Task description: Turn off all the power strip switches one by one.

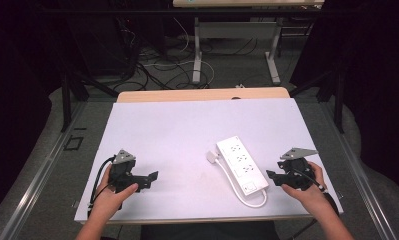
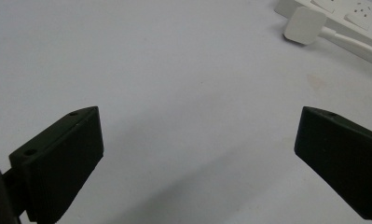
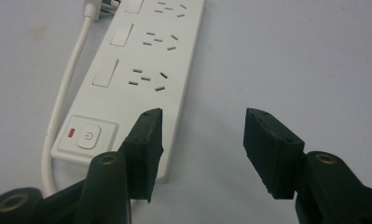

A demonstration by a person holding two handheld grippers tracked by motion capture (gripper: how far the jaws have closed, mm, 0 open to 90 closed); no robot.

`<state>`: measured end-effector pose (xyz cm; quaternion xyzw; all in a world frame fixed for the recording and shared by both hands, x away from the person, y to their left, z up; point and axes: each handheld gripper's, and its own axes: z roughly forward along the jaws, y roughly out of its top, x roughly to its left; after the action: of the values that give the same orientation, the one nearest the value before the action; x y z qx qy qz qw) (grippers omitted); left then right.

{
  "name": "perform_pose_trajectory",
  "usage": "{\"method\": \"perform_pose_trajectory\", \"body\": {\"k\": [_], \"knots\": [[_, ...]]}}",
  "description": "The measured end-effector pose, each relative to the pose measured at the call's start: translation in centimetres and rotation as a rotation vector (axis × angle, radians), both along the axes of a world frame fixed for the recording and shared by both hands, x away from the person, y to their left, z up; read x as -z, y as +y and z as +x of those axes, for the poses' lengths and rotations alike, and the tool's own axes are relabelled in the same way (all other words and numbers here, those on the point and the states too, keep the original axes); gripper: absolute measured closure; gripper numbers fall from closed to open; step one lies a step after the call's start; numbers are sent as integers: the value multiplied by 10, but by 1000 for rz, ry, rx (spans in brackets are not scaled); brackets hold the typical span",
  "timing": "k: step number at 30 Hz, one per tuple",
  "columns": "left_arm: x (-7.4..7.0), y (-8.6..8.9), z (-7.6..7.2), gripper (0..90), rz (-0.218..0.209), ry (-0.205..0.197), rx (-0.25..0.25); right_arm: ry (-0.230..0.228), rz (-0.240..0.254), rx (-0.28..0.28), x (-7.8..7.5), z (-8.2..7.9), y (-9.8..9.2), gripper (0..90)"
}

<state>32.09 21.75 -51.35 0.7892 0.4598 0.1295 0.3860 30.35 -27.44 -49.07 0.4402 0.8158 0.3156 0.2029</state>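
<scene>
A white power strip (image 1: 241, 165) lies flat on the white table top (image 1: 187, 130), right of centre, its power button (image 3: 89, 136) at the near end. Its cable (image 1: 249, 199) loops round the near end and ends in a white plug (image 1: 211, 156) lying beside the strip's left side. My right gripper (image 1: 272, 175) is open just right of the strip's near end; its left jaw overlaps the strip's edge in the right gripper view (image 3: 202, 135). My left gripper (image 1: 152, 177) is open over bare table at the left, with the plug (image 2: 305, 25) far ahead.
The table's wooden back edge (image 1: 202, 94) shows beyond the white top. Behind it on the floor are cables (image 1: 157, 65) and the legs of another table (image 1: 197, 55). A person's hands (image 1: 112, 197) hold both grippers near the front edge.
</scene>
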Motion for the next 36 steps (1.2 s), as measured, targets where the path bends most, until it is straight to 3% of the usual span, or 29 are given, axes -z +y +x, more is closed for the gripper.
{"method": "perform_pose_trajectory", "body": {"k": [4, 7, 17, 25, 26, 33, 36], "knots": [[0, 0, 0, 12, 8, -9, -1, 11, 12, -41, -1, -2, 8, 626], [1, -1, 0, 12, 9, -23, -13, 41, 12, -63, -1, -2, 12, 689], [2, -3, -1, 11, -5, -4, -5, 45, -3, -115, 3, -3, 24, 864], [3, -5, -1, 5, 0, -13, 0, 61, 9, -136, 5, -5, 32, 900], [3, -5, -2, 4, -12, 5, 9, 68, 5, -142, 6, -6, 35, 900], [3, -5, -1, 4, -9, 7, 13, 123, -13, -180, 13, -8, 45, 900], [3, -5, -1, 4, -14, 11, 13, 119, -13, -192, 15, -8, 47, 900]]}}
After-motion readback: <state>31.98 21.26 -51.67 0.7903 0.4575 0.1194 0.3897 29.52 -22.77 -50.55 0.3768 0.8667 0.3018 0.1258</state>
